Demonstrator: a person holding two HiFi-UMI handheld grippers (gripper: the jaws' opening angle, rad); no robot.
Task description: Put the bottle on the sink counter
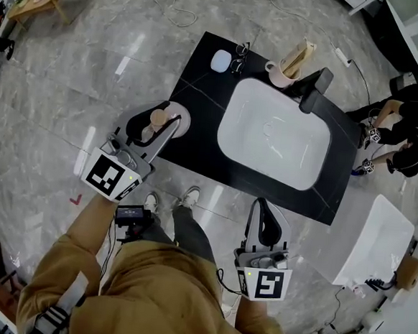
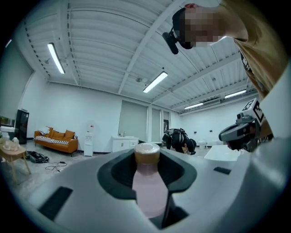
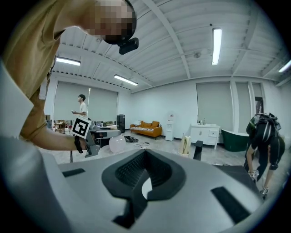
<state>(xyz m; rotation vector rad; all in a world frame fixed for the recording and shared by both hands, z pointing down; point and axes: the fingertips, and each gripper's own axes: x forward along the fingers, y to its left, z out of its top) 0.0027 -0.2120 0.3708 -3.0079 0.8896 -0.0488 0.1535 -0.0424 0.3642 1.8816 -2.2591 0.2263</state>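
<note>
A pale pink bottle (image 1: 175, 119) with a tan cap (image 1: 159, 115) is clamped in my left gripper (image 1: 154, 126) at the left edge of the black sink counter (image 1: 200, 90). Whether the bottle touches the counter I cannot tell. In the left gripper view the bottle (image 2: 150, 191) fills the gap between the dark jaws, with its cap (image 2: 147, 152) pointing away. From the right gripper view the bottle (image 3: 117, 143) shows as a round pink body beside the left gripper (image 3: 86, 136). My right gripper (image 1: 262, 219) hangs off the counter's front edge, shut with nothing in it.
A white basin (image 1: 273, 132) is set in the counter, with a black faucet (image 1: 314, 90), a cream mug (image 1: 282, 73), glasses (image 1: 239, 57) and a small white dish (image 1: 221, 60) behind it. A person in black (image 1: 406, 135) crouches at the right. A white tub (image 1: 376, 241) stands at lower right.
</note>
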